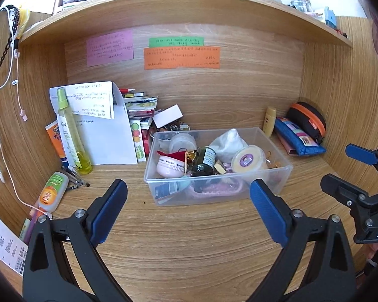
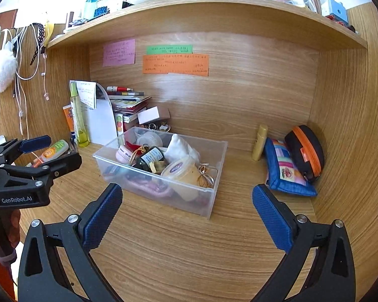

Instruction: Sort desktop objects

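A clear plastic bin stands mid-desk, filled with small jars, a dark bottle, a yellow-lidded tub and white cloth. My left gripper is open and empty, just in front of the bin. My right gripper is open and empty, in front of the bin's right end; it also shows at the right edge of the left wrist view. The left gripper also appears at the left of the right wrist view.
A yellow spray bottle, an orange tube, papers and stacked booklets stand back left. A small orange-label bottle and pens lie at left. A blue pouch, black-orange case and yellow tube sit back right. Shelf overhead.
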Demonstrator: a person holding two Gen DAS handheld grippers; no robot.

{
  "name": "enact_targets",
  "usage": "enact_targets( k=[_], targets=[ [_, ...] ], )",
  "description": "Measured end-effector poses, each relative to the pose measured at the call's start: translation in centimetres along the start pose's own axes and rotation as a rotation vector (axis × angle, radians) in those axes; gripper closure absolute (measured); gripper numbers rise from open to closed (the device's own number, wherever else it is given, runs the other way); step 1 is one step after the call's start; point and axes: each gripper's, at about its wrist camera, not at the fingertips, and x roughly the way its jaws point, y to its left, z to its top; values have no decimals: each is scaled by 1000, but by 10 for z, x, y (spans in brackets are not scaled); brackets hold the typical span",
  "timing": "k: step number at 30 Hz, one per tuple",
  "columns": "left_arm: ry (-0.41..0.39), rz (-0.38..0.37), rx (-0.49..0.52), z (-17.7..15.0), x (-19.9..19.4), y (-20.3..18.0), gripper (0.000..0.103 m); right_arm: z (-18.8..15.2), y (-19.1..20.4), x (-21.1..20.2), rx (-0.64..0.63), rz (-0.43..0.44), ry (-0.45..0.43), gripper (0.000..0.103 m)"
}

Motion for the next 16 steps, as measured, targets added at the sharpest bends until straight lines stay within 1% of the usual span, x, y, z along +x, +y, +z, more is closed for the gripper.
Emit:
enact_targets(
  k=[8, 12, 16],
  targets=[
    [-15, -10, 30, 3, 5, -8, 4, -1, -3, 5, 15, 4, 12, 0],
    [-27, -29, 24, 5, 6, -9, 4, 0, -6, 10, 25, 4, 24, 0],
    [-41, -19, 27, 8, 8, -10, 4, 0, -9, 15, 33, 5, 39, 0]
  ],
)
